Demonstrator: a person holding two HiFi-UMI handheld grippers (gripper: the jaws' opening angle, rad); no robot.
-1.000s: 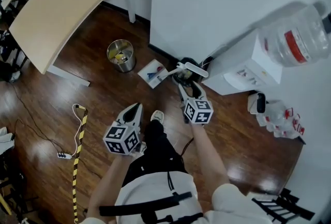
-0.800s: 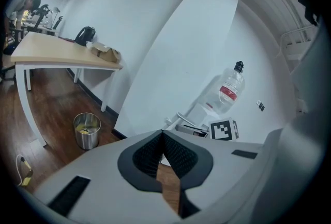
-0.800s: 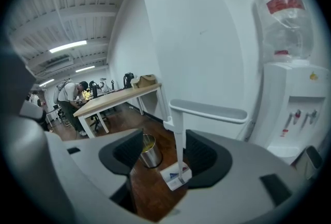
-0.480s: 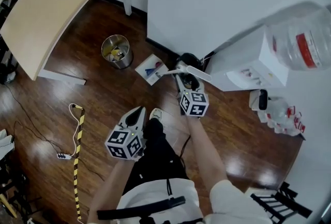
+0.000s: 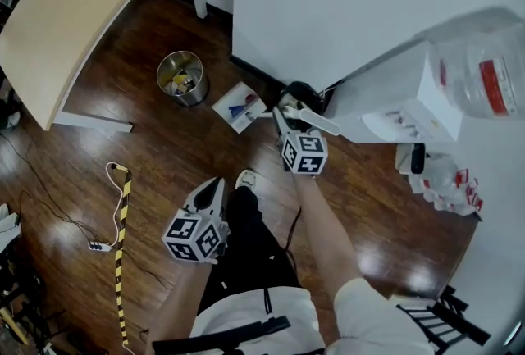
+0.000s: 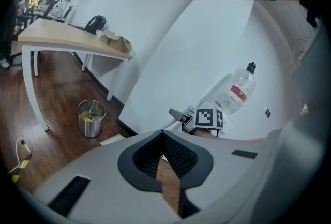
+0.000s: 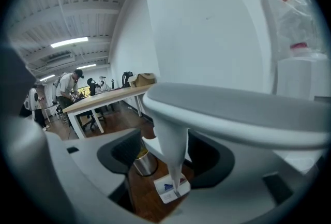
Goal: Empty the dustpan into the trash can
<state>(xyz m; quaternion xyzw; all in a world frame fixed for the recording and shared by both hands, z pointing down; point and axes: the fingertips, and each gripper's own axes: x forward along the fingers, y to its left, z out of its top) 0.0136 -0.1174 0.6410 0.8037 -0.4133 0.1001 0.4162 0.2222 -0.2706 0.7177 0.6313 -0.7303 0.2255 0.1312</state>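
Observation:
A white long-handled dustpan (image 5: 238, 109) rests on the wood floor with blue and red scraps in it. Its handle (image 5: 312, 117) rises toward me. My right gripper (image 5: 280, 114) is at that handle; in the right gripper view the handle's stem (image 7: 173, 150) stands between the jaws with a gap at the left pad, and the jaws are opening. A metal trash can (image 5: 182, 79) with yellow litter stands left of the pan, also visible as the trash can (image 7: 144, 162). My left gripper (image 5: 215, 182) hangs by my leg, shut and empty, its tips (image 6: 163, 134) meeting.
A wooden desk (image 5: 82, 9) fills the upper left. A white wall panel (image 5: 328, 1) stands behind the pan. A water dispenser (image 5: 385, 111) with its bottle (image 5: 480, 58) is at right. A black-yellow strip (image 5: 121, 222) and cable lie left. My shoe (image 5: 245, 179) is near the left gripper.
My right gripper has moved forward to the dustpan handle. The left gripper has sunk and drawn back toward my leg.

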